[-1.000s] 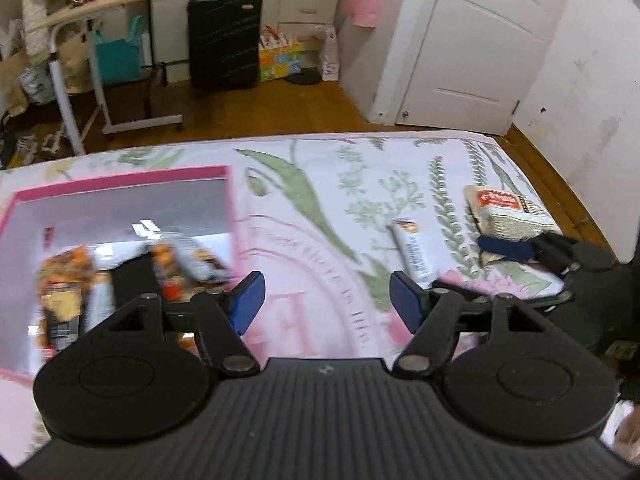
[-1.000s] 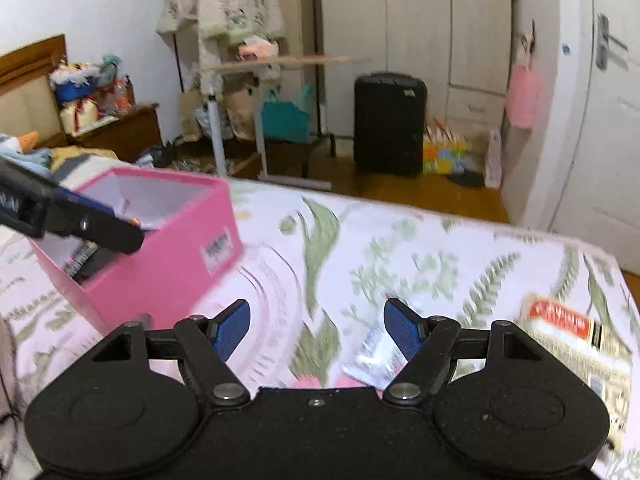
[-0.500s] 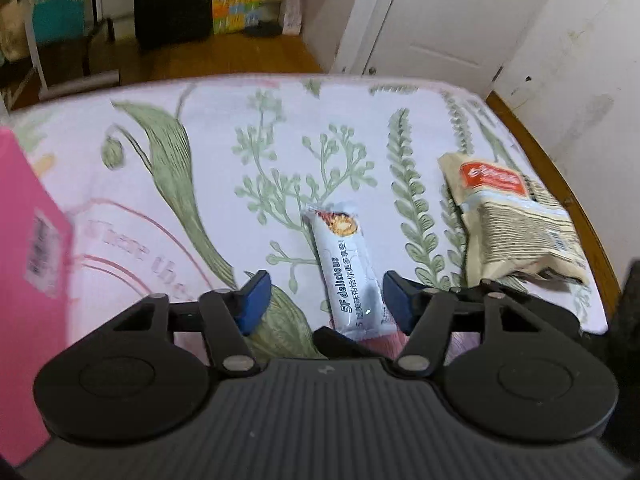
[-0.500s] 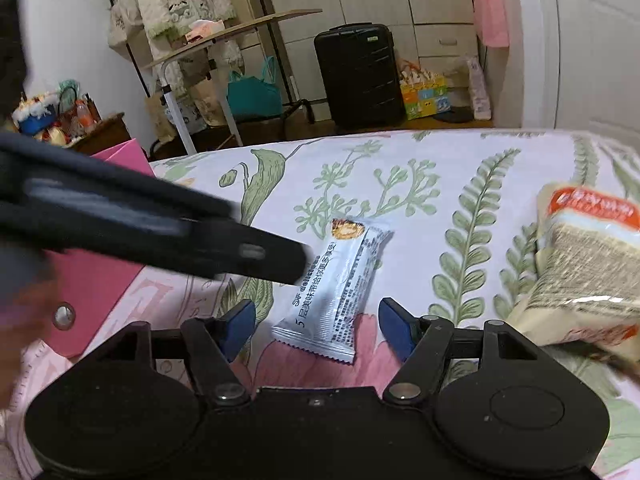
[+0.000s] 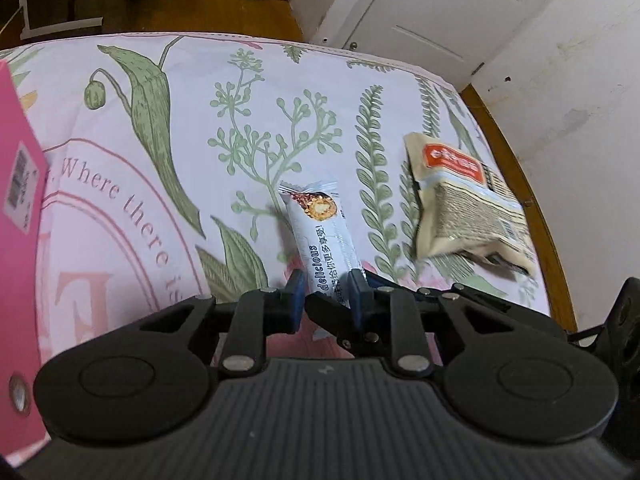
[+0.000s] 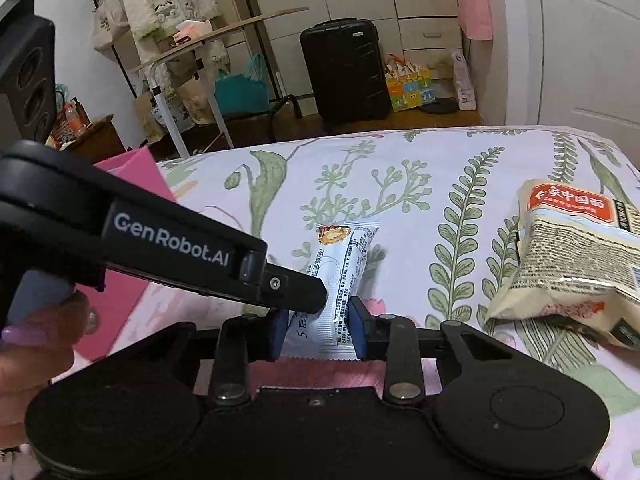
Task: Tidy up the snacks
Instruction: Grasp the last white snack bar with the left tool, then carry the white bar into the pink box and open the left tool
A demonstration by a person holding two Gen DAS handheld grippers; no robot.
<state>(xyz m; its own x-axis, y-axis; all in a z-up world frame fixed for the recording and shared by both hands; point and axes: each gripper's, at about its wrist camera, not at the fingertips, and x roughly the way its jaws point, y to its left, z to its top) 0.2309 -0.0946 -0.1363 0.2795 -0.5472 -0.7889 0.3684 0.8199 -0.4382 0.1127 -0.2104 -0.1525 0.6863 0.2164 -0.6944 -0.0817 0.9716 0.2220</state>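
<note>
A white snack bar [image 5: 320,220] lies on the floral bed cover [image 5: 224,92]. My left gripper [image 5: 326,296] is shut on its near half, blue pads pressing both long sides. My right gripper [image 6: 318,332] is closing, and its pads touch both sides of the same bar [image 6: 348,256] at the near end. In the right wrist view the left gripper [image 6: 312,294] reaches in from the left, with its tip on the bar. One black right finger [image 5: 332,314] shows under the bar. A beige noodle packet [image 5: 464,204] [image 6: 576,256] lies to the right. The pink box [image 5: 16,240] [image 6: 132,184] stands at the left.
A hand with lilac nails [image 6: 36,344] holds the left gripper's handle. The bed's wooden edge [image 5: 520,184] runs close behind the packet, with a white wall and door beyond. A black suitcase [image 6: 344,68] and a tilted side table [image 6: 224,28] stand on the floor past the bed.
My left gripper swung right from over the pink box, dropped to the snack bar and shut on it. My right gripper sank and narrowed its jaws onto the bar's near end.
</note>
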